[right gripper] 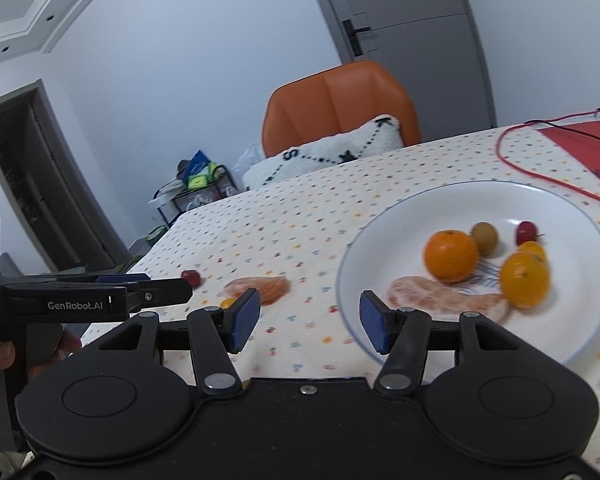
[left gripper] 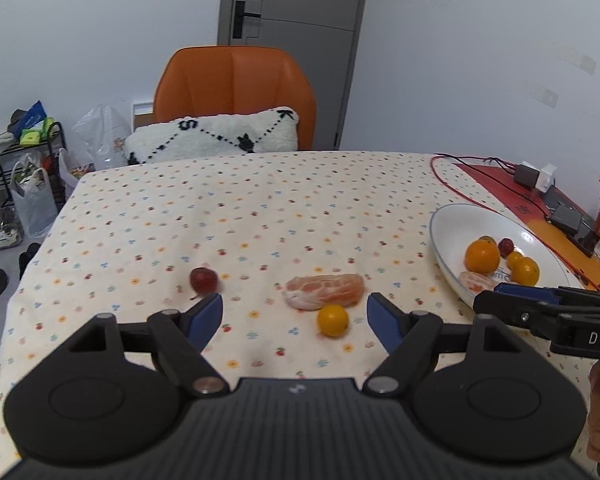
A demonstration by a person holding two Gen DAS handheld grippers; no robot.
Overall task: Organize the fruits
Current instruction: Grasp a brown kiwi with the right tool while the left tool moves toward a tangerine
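Left wrist view: left gripper (left gripper: 295, 317) spread open, empty, above floral tablecloth (left gripper: 236, 216); peeled orange segment cluster (left gripper: 325, 291), small yellow-orange round fruit (left gripper: 332, 320), dark red small fruit (left gripper: 203, 279) lying loose ahead.

Right wrist view: right gripper (right gripper: 309, 322) open, empty, at rim of white round plate (right gripper: 572, 340) holding oranges and peeled segments.

Left wrist view: set low above the near edge of the table (left gripper: 260, 200), facing level across it toward the far edge, the orange chair (left gripper: 236, 92) and the door (left gripper: 296, 20). Right wrist view: set nearer the table's right side, rolled (horizon tilted) and facing the far-left corner, close over the white plate (right gripper: 572, 340). Shared ground: the plate (left gripper: 452, 216), the peeled segment (left gripper: 324, 290) (right gripper: 260, 288), the chair (right gripper: 340, 100); each view catches the other gripper's side.
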